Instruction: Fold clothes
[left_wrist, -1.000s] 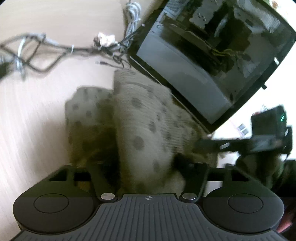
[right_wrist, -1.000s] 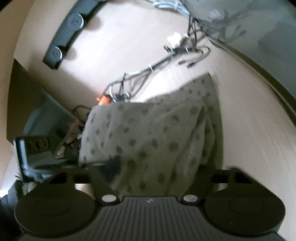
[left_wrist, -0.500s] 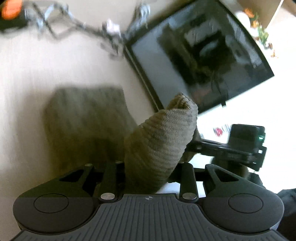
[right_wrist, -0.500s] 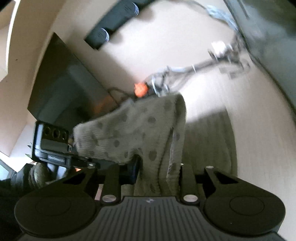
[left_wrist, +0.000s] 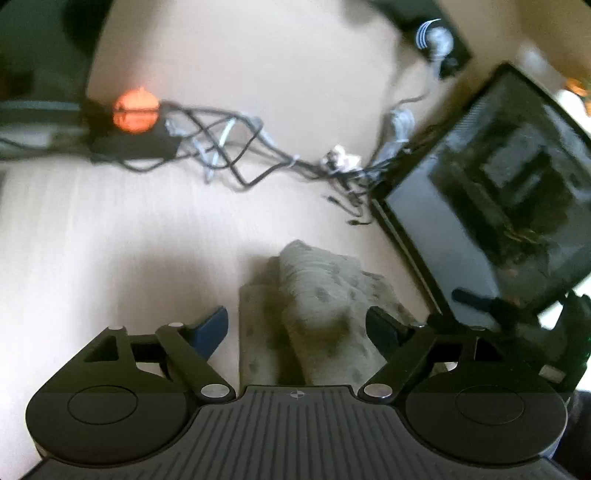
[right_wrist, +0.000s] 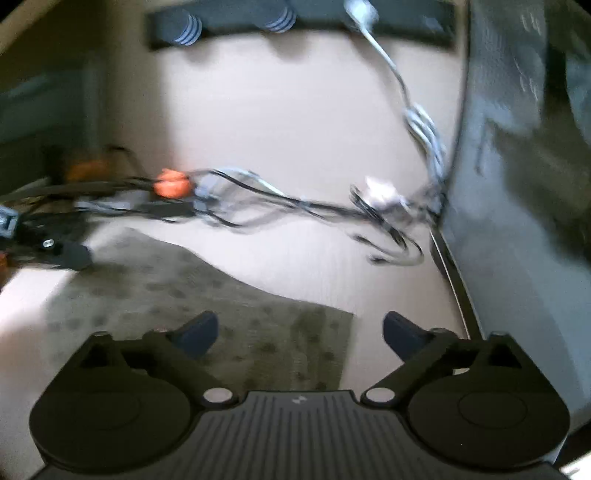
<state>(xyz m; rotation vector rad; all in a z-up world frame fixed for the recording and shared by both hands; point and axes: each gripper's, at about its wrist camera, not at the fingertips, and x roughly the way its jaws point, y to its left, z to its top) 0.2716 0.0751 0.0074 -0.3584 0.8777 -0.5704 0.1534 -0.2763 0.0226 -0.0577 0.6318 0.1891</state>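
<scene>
The spotted knit garment lies on the pale tabletop, in the lower centre of the left wrist view. It is beige-grey with darker dots, folded over itself, with a raised ribbed ridge running from the upper middle of the cloth down toward the camera. In the right wrist view the same garment spreads flat across the lower left and centre of the frame, its far edge running diagonally from upper left to lower right.

The left gripper stands with its jaws wide apart, having just been opening. The garment lies between and below the two fingers; neither pad presses on it. The right gripper is likewise spread wide after just opening, with the cloth beneath its left finger and bare tabletop beneath its right finger; nothing is gripped.

Beyond the garment, a tangle of dark and light cables crosses the table in the middle of both views. An orange object sits at the left end of that tangle, upper left in the left wrist view. A black glass-sided case occupies the right side of the left wrist view, close beside the garment's right edge. A dark power strip lies along the top of the right wrist view. Both views are motion-blurred.
</scene>
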